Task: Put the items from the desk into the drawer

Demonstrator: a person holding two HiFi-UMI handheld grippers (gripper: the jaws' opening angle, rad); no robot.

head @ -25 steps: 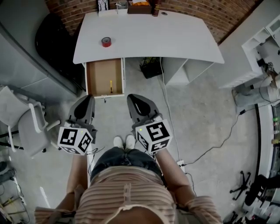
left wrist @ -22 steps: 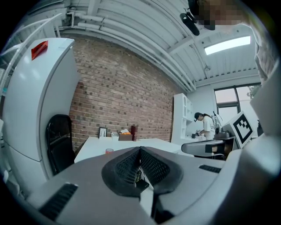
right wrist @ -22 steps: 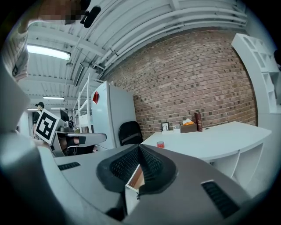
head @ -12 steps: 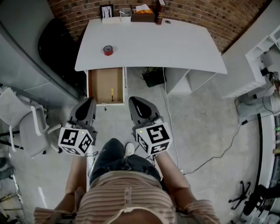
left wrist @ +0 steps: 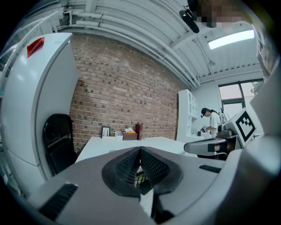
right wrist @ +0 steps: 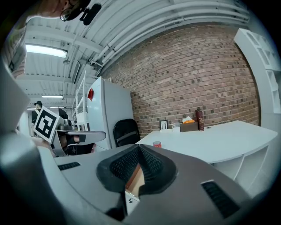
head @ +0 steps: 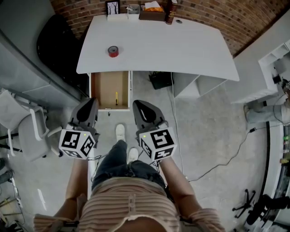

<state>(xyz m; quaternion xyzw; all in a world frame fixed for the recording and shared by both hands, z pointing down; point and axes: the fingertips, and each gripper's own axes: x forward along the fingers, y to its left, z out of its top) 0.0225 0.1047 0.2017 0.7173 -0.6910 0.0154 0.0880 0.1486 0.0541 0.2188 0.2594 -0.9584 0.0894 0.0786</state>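
Note:
A red tape roll (head: 113, 51) lies on the left part of the white desk (head: 181, 50); the right gripper view shows the tape roll (right wrist: 156, 144) too. Along the desk's back edge stand a picture frame (head: 112, 7), a cup (head: 132, 9), a brown box (head: 152, 13) and a dark book (head: 171, 13). Under the desk's left side the wooden drawer (head: 105, 86) is pulled out, with a small yellow item (head: 116, 97) in it. My left gripper (head: 88, 105) and right gripper (head: 140, 106) hover side by side just short of the drawer, both shut and empty.
A grey chair (head: 27, 131) stands at my left and a black chair (head: 56, 41) beside the desk. A black box (head: 159, 80) sits under the desk. Cables (head: 217, 154) trail over the floor at the right. White shelving (head: 272, 68) lines the right wall.
The person has stepped toward the desk, one foot now forward. Both grippers moved with them, closer to the open drawer. Their jaws stay shut.

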